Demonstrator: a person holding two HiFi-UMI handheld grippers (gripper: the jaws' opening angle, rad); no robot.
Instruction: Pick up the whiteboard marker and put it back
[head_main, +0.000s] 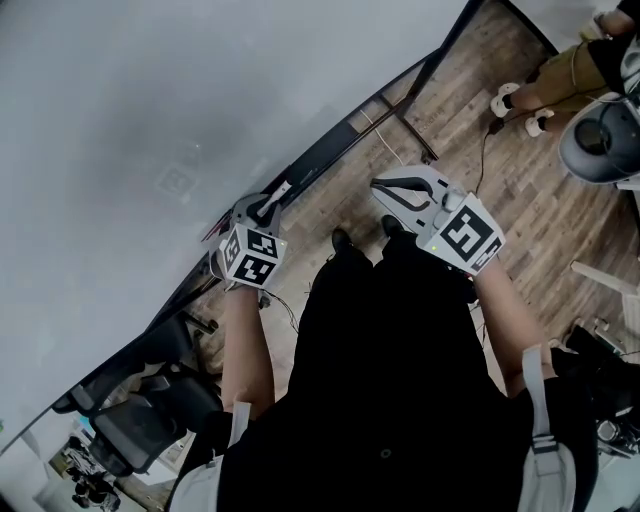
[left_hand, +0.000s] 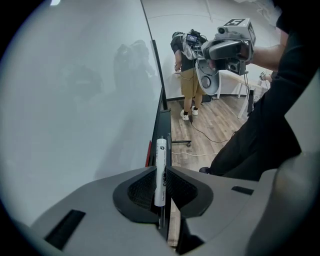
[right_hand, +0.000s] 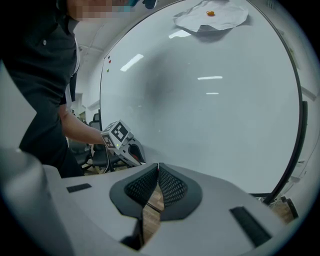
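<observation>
- Whiteboard (head_main: 150, 120): fills the left of the head view. I am close against it, which suits putting a marker away.
- Wooden floor (head_main: 470, 130): lies to the right, with cables trailing across it. No table is in view.
- Marker tray (left_hand: 163, 107): a dark ledge along the board's lower edge, running to the far end. I judge it to be the marker's home.
- Right hand-held gripper (right_hand: 158, 170): jaws pressed together on nothing, held off to the right, apparently idle.
- Left hand-held gripper (left_hand: 161, 175): jaws pinching the whiteboard marker near the tray, lined up with it.
- Whiteboard marker (left_hand: 161, 162): white barrel gripped mid-length, pointing along the tray line. I cannot tell whether it touches the ledge.
</observation>
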